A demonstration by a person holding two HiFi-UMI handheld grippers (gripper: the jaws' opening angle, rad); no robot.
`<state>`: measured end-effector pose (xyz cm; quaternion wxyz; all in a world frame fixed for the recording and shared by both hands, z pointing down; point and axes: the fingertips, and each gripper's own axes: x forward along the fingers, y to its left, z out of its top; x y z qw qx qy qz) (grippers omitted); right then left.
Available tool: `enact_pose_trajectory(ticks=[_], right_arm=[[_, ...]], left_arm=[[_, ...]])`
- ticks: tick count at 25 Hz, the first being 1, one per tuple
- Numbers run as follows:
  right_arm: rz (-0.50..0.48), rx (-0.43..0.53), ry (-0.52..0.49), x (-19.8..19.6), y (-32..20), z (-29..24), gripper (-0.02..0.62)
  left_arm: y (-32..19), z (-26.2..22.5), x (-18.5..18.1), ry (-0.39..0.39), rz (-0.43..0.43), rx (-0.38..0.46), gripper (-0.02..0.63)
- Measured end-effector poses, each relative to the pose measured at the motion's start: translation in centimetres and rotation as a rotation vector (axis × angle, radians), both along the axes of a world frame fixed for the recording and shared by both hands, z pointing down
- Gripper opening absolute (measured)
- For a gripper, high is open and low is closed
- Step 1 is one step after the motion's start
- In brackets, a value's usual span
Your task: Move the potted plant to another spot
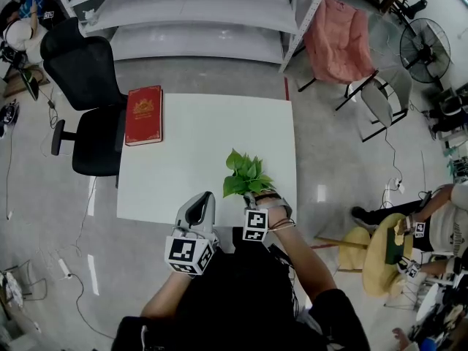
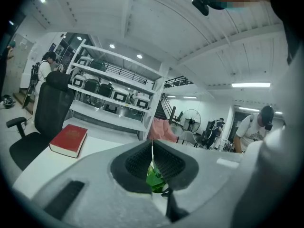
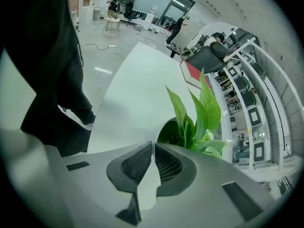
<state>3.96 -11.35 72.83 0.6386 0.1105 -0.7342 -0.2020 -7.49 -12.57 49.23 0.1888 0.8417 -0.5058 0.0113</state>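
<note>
The potted plant [image 1: 245,172] has broad green leaves and stands near the front right of the white table [image 1: 205,145]. In the right gripper view its leaves [image 3: 199,113] rise from a white pot whose dark mouth lies just behind the jaws. My right gripper [image 1: 252,196] [image 3: 153,146] is at the pot's near rim and looks shut on it. I cannot tell whether the pot rests on the table or is lifted. My left gripper [image 1: 203,199] [image 2: 152,148] hovers to the plant's left over the table's front edge, shut on nothing. A bit of green leaf [image 2: 154,178] shows under its pads.
A red book [image 1: 144,114] [image 2: 69,139] lies at the table's far left corner. A black office chair [image 1: 84,86] stands left of the table, white shelving [image 1: 197,13] behind it, a pink-draped chair [image 1: 336,39] at the back right, and a wooden stool [image 1: 384,254] at the right.
</note>
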Motion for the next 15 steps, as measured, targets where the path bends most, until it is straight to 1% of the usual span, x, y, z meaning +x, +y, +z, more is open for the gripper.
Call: enact_pose_trajectory(ticks=[7,15], right_arm=[[-0.002,-0.016,0.028,0.2,2.7,0.9,0.028],[0.004,-0.015,0.042,0.4,4.0,2.1,0.026]], left_arm=[[1.7,-0.2,-0.1,0.002,0.01,0.003,0.022],[3.0,0.0,-0.6,0.007,0.01,0.004,0.022]])
